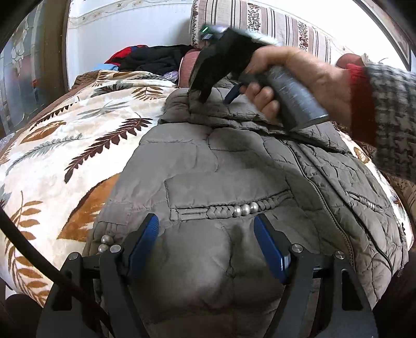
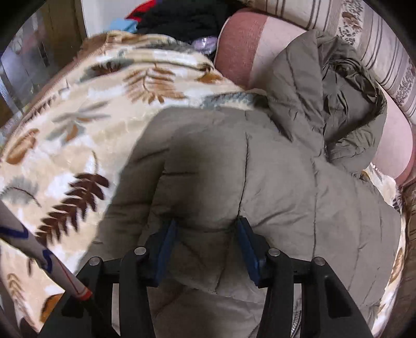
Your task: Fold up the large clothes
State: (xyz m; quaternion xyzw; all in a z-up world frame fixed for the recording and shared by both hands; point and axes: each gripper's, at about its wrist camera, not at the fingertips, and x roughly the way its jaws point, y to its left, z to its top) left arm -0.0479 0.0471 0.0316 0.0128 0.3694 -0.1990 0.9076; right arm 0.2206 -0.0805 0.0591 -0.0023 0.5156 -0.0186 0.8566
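A grey-brown quilted jacket (image 1: 234,161) lies spread on a leaf-patterned blanket (image 1: 78,145), with its zip and a pocket trimmed with pearl beads (image 1: 245,208) showing. My left gripper (image 1: 206,228) is open at the jacket's near end, its blue pads wide apart over puffed fabric. A hand holds my right gripper (image 1: 213,97) at the jacket's far end, fingertips down on the padding. In the right wrist view the right gripper (image 2: 206,226) is open with a bulge of the jacket (image 2: 273,182) between its pads. The hood (image 2: 345,109) lies crumpled beyond it.
The blanket (image 2: 91,117) covers a bed or sofa. A pink bolster (image 2: 244,44) and a striped cushion (image 1: 273,23) line the far side. Dark and red clothes (image 1: 153,57) are piled at the back left. A person's tweed sleeve (image 1: 392,117) reaches in from the right.
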